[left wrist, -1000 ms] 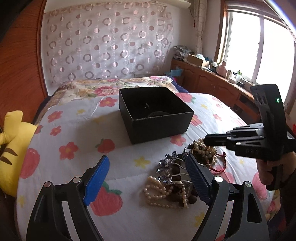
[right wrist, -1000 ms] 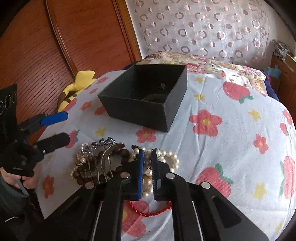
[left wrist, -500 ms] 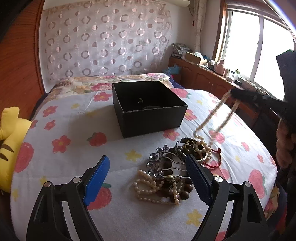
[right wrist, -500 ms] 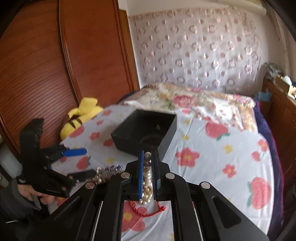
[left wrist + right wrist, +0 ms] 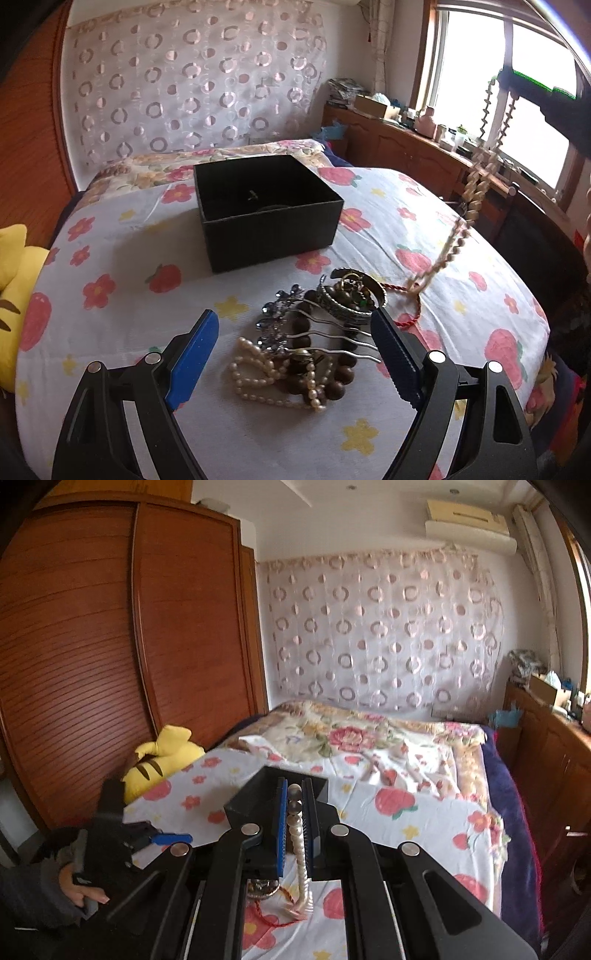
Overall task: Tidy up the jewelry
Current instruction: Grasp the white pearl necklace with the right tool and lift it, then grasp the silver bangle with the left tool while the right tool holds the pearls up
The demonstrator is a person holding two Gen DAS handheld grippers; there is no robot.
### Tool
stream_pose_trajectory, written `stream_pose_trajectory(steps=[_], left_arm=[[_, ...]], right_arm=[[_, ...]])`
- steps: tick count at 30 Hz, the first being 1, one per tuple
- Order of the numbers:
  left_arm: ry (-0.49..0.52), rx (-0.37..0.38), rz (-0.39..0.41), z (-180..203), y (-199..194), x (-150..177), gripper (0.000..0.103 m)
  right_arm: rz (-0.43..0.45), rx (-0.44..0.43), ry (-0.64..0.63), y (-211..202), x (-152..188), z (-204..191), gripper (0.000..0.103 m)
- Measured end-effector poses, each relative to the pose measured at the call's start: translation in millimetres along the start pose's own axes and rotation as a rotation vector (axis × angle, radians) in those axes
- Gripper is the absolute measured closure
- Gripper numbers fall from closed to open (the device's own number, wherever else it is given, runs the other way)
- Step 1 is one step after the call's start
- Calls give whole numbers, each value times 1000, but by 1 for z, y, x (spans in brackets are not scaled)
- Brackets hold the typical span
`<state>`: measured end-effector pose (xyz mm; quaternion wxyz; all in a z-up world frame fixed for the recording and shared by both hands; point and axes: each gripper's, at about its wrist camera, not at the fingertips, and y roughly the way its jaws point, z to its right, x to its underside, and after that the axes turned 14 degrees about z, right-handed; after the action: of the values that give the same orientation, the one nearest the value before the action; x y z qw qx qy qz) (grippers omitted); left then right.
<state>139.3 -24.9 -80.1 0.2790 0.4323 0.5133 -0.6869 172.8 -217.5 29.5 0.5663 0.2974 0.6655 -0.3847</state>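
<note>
My right gripper (image 5: pixel 295 794) is shut on a pearl necklace (image 5: pixel 297 834) and holds it high above the bed; in the left wrist view the necklace (image 5: pixel 476 181) hangs from the upper right, its low end near a red cord (image 5: pixel 410 306). My left gripper (image 5: pixel 295 332) is open, low over a jewelry pile (image 5: pixel 314 332) of pearls, dark beads, hair combs and bangles. An open black box (image 5: pixel 266 210) stands behind the pile, with a small item inside.
The bed has a white flower-and-strawberry sheet (image 5: pixel 118 240). A yellow plush toy (image 5: pixel 162 757) lies at the bed's left edge by a wooden wardrobe (image 5: pixel 92 664). A wooden cabinet (image 5: pixel 424 155) with clutter runs under the window at the right.
My right gripper has risen well above the bed, lifting the pearl necklace out of the pile until it hangs almost free. My left gripper has stayed open over the pile.
</note>
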Motion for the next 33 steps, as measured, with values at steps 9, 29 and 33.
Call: stream_pose_trajectory(steps=[9,29,33], left_arm=[[65,32,-50,19,21,-5,22],[256,24,-171,60,70,-7,22],[292,30,-185,68,75,-7,29]], right_arm=[[33,47,-57,-15,-16,4,94],[-9,75,-37,-12,7,19,94],[-10,75,-33,-11,9,18,94]])
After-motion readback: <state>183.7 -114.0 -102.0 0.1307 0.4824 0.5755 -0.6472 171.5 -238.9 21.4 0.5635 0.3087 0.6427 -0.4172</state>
